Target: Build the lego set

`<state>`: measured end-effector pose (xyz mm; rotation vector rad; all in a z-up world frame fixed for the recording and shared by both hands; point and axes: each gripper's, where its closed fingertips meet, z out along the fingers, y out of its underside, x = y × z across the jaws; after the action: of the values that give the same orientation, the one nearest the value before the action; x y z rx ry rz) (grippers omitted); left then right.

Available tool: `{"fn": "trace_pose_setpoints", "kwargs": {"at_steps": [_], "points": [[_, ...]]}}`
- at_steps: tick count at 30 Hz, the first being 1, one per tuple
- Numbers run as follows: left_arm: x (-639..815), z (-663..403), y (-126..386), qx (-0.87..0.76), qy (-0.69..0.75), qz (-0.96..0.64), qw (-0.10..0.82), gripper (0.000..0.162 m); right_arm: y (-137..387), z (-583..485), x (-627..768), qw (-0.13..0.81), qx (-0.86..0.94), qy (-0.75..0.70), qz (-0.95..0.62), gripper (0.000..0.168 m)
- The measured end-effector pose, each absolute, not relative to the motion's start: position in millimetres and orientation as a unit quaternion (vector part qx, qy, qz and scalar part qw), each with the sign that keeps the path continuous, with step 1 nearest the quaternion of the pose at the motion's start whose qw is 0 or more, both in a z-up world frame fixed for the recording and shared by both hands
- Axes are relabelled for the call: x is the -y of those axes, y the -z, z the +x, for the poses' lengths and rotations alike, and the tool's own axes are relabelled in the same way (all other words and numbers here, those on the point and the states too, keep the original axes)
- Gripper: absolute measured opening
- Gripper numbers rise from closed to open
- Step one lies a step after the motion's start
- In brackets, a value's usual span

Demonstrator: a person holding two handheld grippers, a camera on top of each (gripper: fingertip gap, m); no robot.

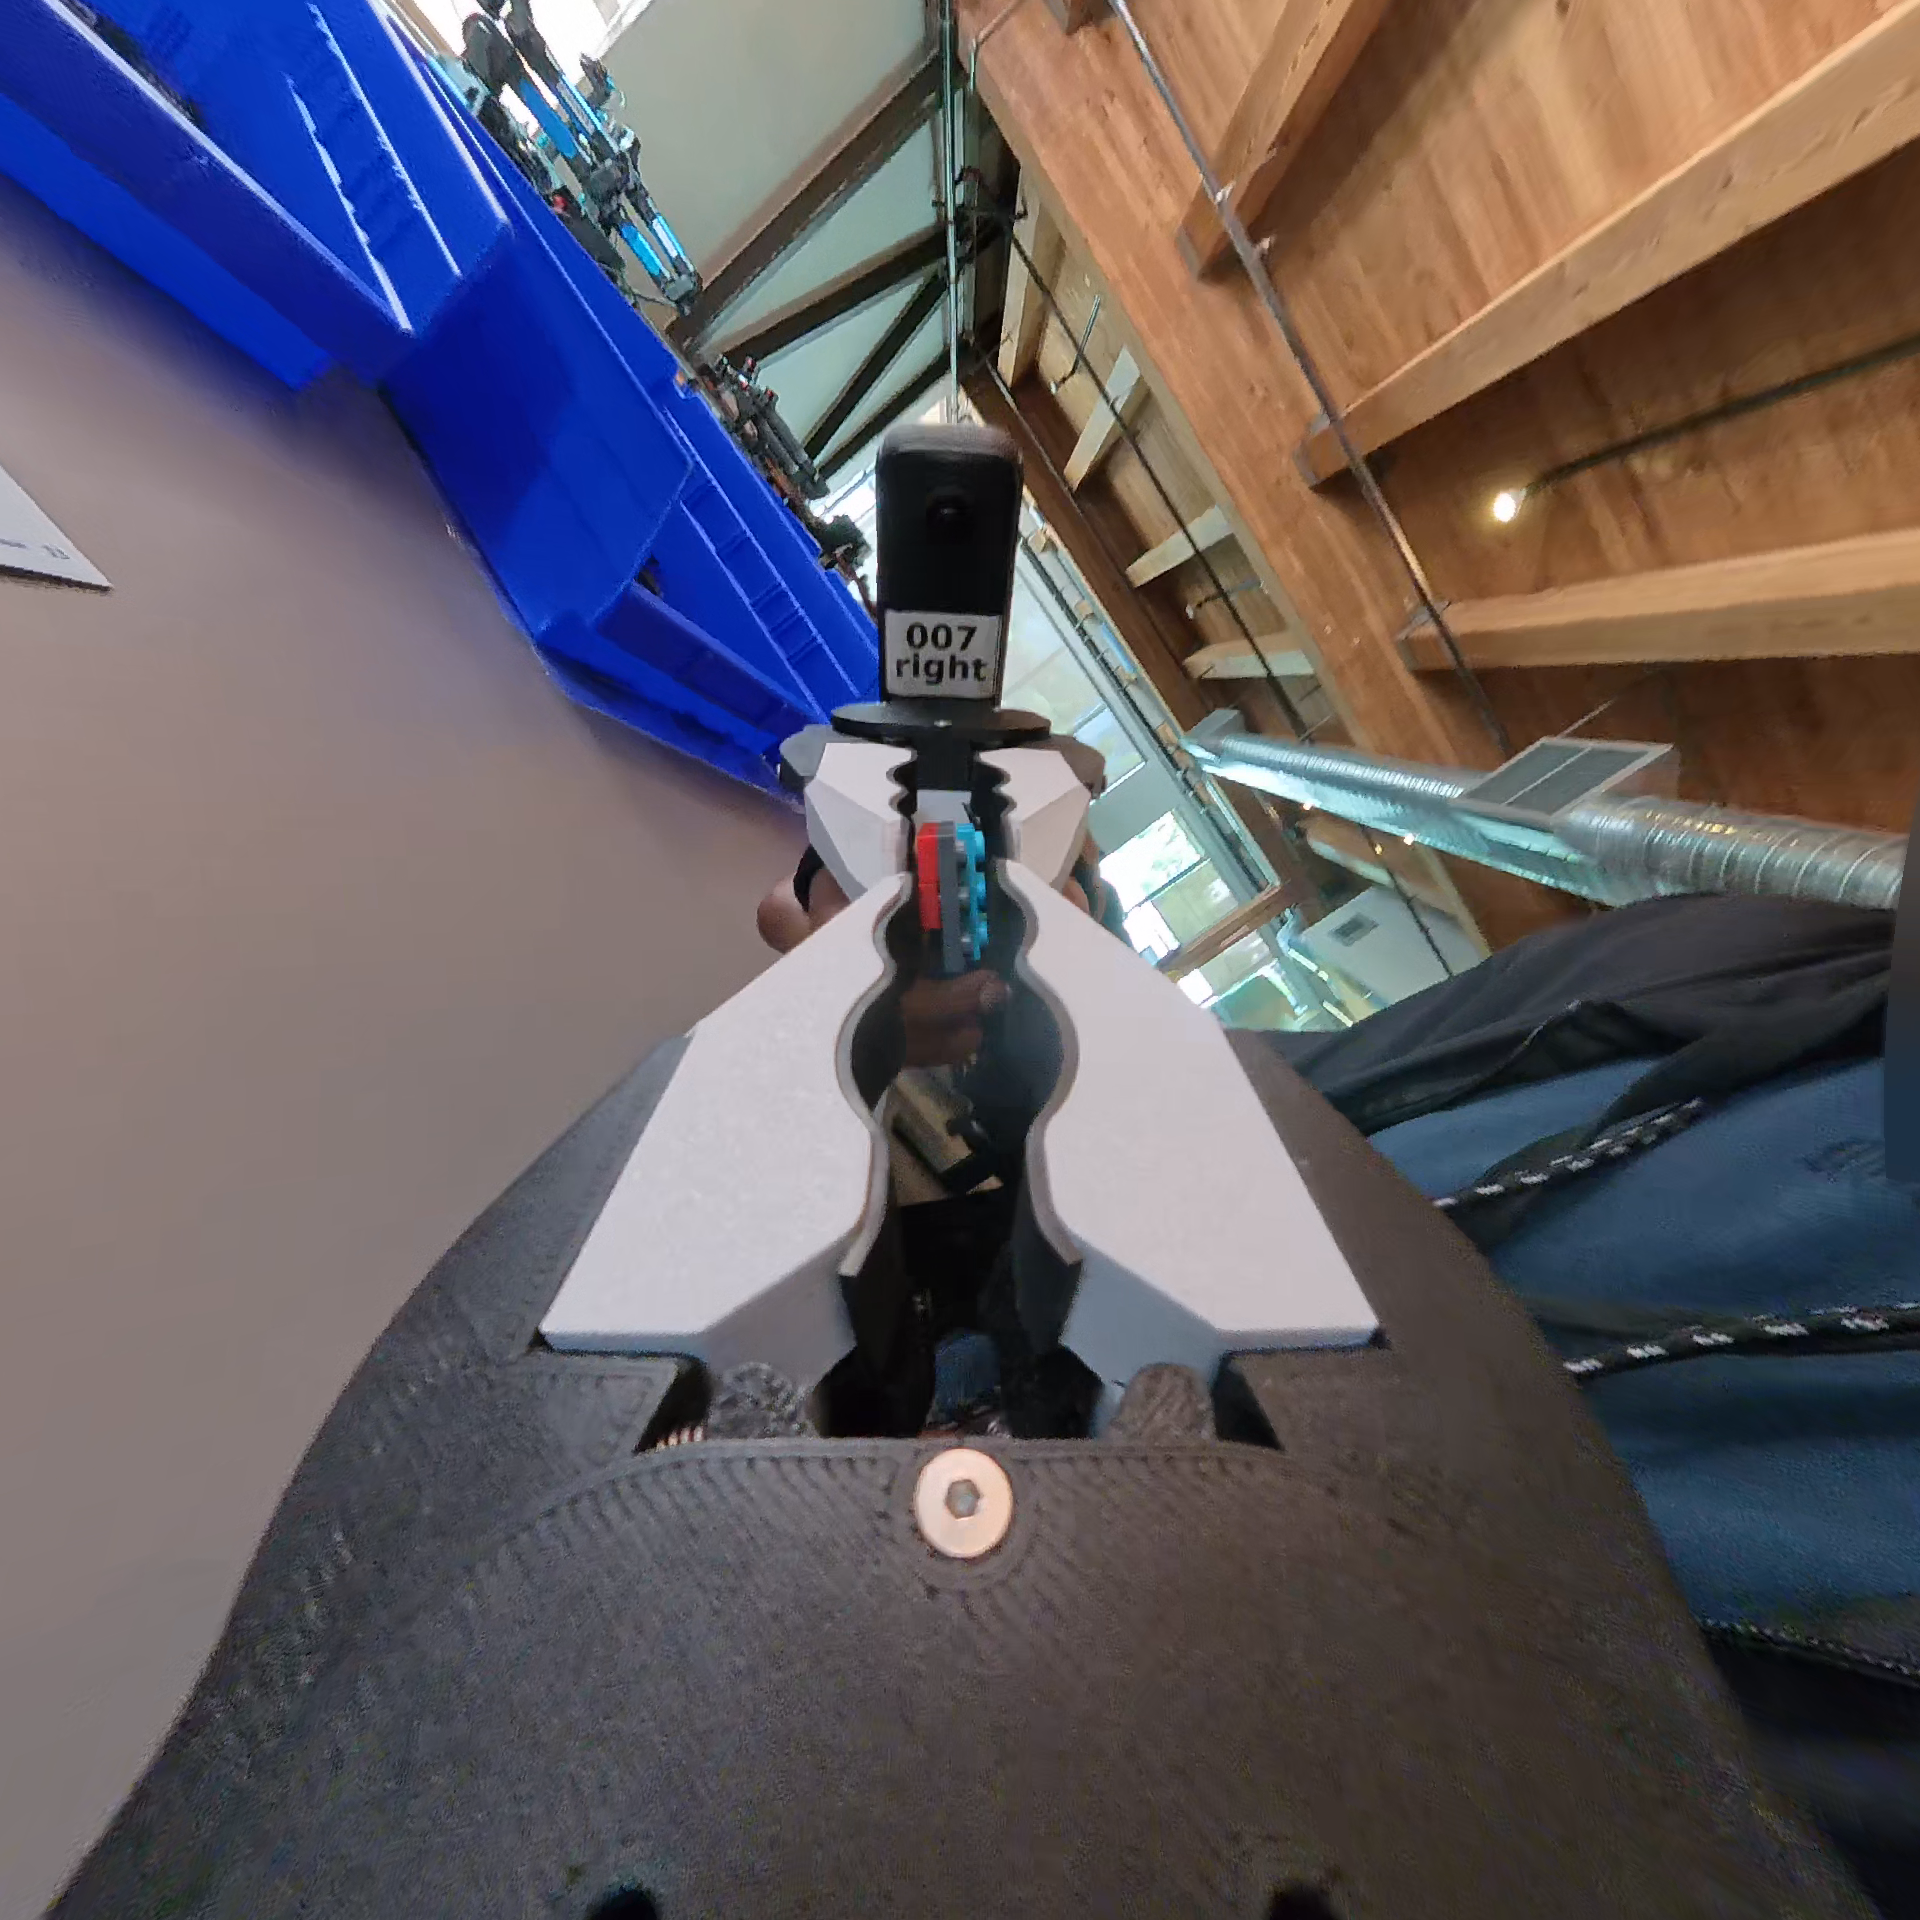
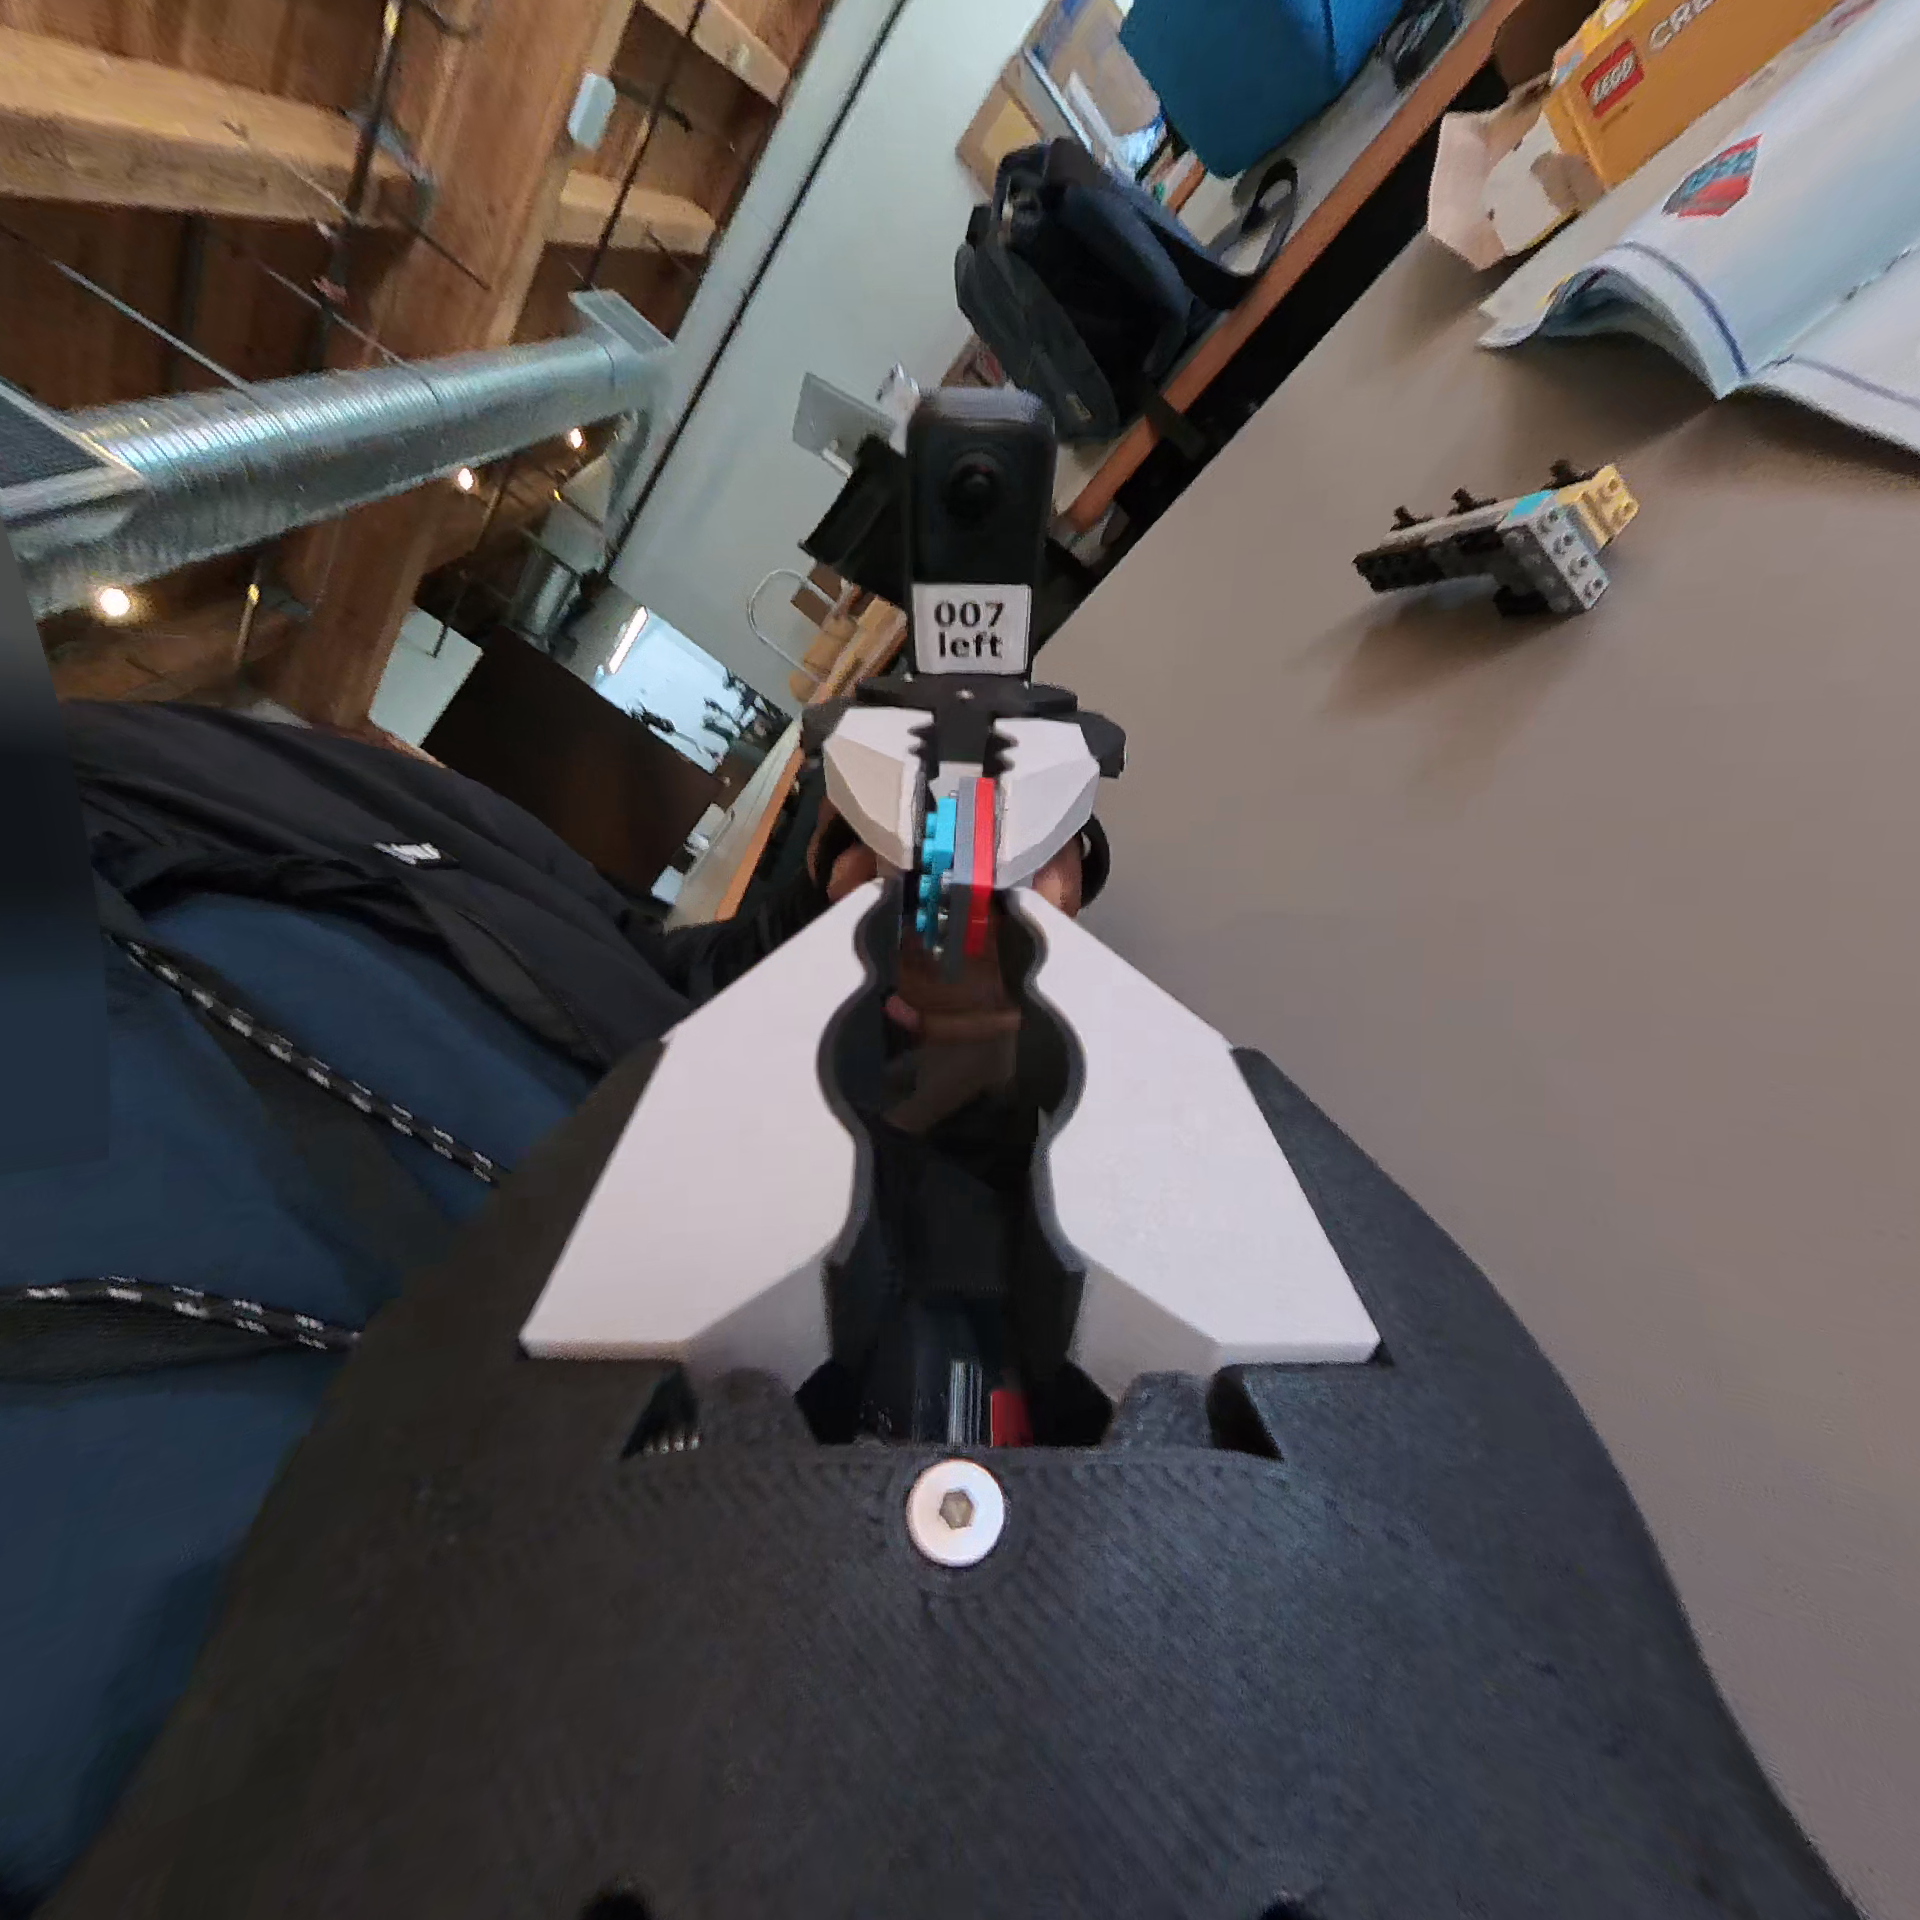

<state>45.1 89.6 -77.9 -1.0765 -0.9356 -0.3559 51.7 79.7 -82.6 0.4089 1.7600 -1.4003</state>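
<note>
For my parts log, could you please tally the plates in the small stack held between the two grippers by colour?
Red plate: 1
Grey plate: 1
Light blue plate: 1
Total: 3, pinched together between the left gripper and right gripper.

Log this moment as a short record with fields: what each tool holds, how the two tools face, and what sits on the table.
left tool: shut on the small brick stack
right tool: shut on the same small brick stack, red, grey and light blue layers
facing: tip to tip, stack pinched between both, held above the table
on table: partly built model, black, grey and yellow; open instruction booklet; yellow box; blue bins
behind: person's dark jacket
</note>
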Motion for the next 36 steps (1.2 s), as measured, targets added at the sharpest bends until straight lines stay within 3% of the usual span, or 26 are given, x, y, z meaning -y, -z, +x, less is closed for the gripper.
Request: {"fn": "trace_pose_setpoints", "kwargs": {"at_steps": [5, 8, 23, 36], "points": [[-90.1, 44.5, 78.0, 0.427, 0.16, -0.487, 0.745, 0.012, 75.2, 43.1, -83.6, 0.413, -0.679, 0.581, 0.176, 0.02], [-91.7, 46.1, 76.3, 0.422, 0.164, -0.488, 0.747, 0.012, 75.3, 43.5, -83.6, 0.403, -0.684, 0.584, 0.17, 0.01], [-96.4, 53.6, 74.8, 0.415, 0.189, -0.483, 0.747, 0.011, 74.1, 51.5, -87.1, 0.379, -0.703, 0.585, 0.143, 0.01], [-94.3, 54.7, 67.5, 0.389, 0.134, -0.511, 0.755, 0.011, 63.1, 47.3, -89.1, 0.365, -0.679, 0.62, 0.144, 0.019]]}}
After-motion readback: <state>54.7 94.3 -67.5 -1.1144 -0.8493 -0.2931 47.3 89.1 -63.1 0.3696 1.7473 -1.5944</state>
